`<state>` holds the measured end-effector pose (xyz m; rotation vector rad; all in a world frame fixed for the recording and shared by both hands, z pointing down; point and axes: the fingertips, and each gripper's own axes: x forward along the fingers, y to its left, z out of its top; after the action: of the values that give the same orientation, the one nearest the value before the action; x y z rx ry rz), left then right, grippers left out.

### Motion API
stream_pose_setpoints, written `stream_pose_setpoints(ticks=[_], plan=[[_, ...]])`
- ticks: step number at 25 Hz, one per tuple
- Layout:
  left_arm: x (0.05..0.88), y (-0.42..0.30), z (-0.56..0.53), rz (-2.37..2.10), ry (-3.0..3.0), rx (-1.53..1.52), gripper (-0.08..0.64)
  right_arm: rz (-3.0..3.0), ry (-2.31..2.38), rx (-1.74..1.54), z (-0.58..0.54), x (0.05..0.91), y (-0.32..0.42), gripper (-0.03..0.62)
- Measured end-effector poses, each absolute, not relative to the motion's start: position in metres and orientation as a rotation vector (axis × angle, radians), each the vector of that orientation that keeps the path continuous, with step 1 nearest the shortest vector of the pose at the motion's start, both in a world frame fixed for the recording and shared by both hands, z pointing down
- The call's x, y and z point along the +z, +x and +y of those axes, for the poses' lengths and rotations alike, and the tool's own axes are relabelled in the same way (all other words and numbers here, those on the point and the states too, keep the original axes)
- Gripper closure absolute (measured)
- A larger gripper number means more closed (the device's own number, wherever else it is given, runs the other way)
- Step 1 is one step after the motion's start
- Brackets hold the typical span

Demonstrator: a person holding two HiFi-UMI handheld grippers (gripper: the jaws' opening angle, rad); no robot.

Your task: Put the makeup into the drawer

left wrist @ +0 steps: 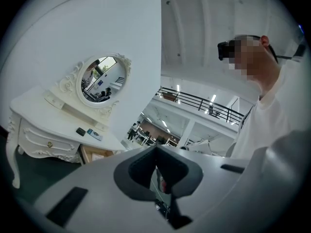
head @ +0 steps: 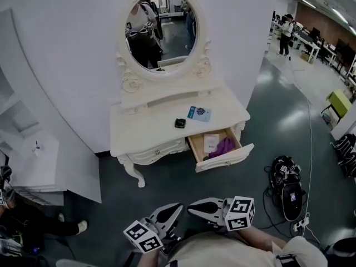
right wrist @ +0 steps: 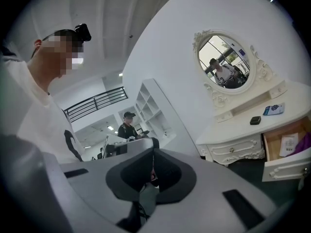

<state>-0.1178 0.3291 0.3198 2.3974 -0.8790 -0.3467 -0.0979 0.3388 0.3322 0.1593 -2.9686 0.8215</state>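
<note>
Drawer (head: pixel 225 159) partly under vanity (head: pixel 144 129)

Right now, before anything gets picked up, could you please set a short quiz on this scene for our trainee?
1. True or false: the drawer stands open.
2. Where does the small black case lie? A in the drawer; B on the tabletop; C on the floor.
3. Fill in the gap: the left gripper and the right gripper are both ___ and hold nothing.

Key: 1 true. 2 B. 3 shut.
</note>
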Motion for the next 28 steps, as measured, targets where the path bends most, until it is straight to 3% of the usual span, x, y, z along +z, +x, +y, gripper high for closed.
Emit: stream_pose_setpoints(ticks=[12, 28], plan=[[0.339, -0.105, 0.283, -0.913, 2.356, -0.303, 0.502, -2.971, 0.130, 0.921, 0.290, 0.355, -0.095, 0.563], [0.325, -0.023, 0.153, -1.064, 2.294, -0.191, 0.502, -3.030, -0.023, 1.011, 0.174, 0.341, -0.012, 0.563]])
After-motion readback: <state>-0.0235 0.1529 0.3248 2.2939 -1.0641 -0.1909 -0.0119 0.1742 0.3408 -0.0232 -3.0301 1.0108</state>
